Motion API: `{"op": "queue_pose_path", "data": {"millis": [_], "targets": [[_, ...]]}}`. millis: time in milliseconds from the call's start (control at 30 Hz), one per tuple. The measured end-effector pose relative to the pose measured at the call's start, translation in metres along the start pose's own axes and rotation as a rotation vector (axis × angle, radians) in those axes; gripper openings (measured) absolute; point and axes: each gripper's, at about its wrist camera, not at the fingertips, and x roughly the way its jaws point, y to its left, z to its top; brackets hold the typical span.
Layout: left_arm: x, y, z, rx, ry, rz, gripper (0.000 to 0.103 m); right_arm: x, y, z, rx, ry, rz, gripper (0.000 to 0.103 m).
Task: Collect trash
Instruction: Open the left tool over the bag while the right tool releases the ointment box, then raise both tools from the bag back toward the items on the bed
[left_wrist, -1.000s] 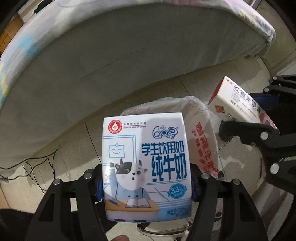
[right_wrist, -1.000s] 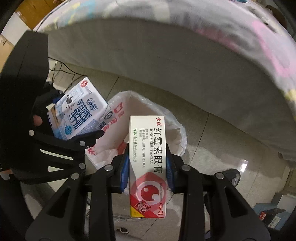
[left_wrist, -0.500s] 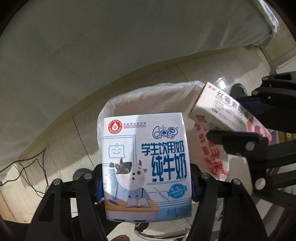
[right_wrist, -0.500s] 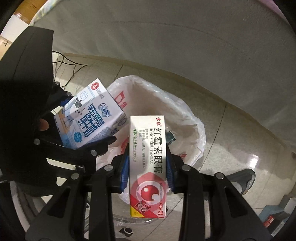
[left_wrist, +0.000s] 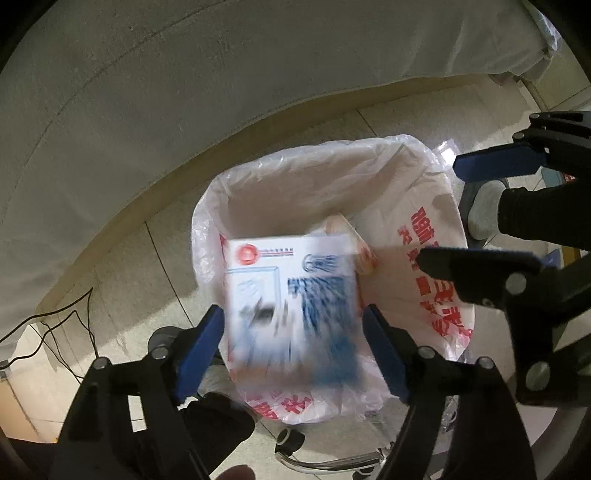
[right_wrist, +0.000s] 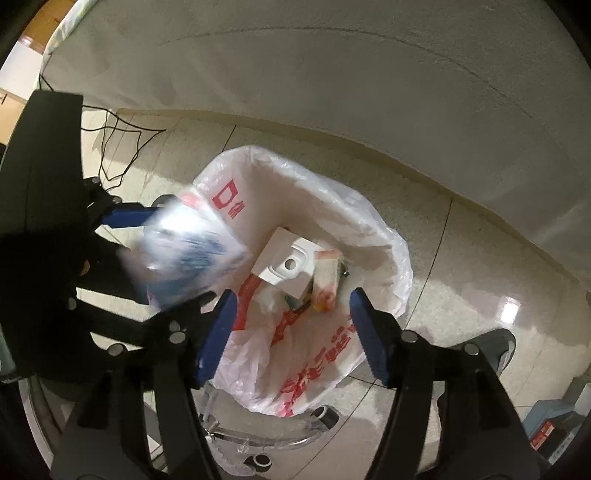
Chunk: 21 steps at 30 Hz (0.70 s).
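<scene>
A white plastic bag with red print (left_wrist: 413, 206) (right_wrist: 354, 229) lines a bin on the floor below both grippers. My left gripper (left_wrist: 293, 336) is open; the blue-and-white milk carton (left_wrist: 291, 295) is blurred, dropping between its fingers over the bag. It also shows in the right wrist view (right_wrist: 188, 251). My right gripper (right_wrist: 291, 325) is open and empty above the bag. The red-and-white ointment box (right_wrist: 327, 284) lies inside the bag beside a white cardboard piece (right_wrist: 288, 266).
A bed with a grey-white cover (left_wrist: 184, 92) (right_wrist: 369, 74) hangs over the tiled floor behind the bin. Black cables (left_wrist: 55, 332) (right_wrist: 122, 136) lie on the floor to the left. A chair base with castors (right_wrist: 325, 413) stands under the bin.
Both grippers opened over the bag. The ointment box fell into the bag. The milk carton left the left gripper's hold and is falling.
</scene>
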Motion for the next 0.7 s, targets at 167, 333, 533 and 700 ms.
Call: {"op": "queue_pose_path", "data": {"millis": [167, 333, 533, 700], "targets": [[0.000, 0.000, -0.002, -0.009, -0.002, 0.001, 0.091, -0.004, -0.005, -0.001, 0.017, -0.010, -0.002, 0.066], [0.002, 0.003, -0.004, -0.011, -0.008, 0.011, 0.091, -0.005, -0.001, -0.002, 0.016, -0.013, -0.001, 0.066], [0.000, 0.004, -0.004, -0.009, -0.025, 0.033, 0.095, -0.003, -0.002, -0.002, 0.019, -0.012, 0.009, 0.066], [-0.001, 0.012, -0.004, -0.035, -0.039, 0.057, 0.095, -0.011, -0.006, -0.004, 0.034, -0.028, 0.008, 0.069]]}}
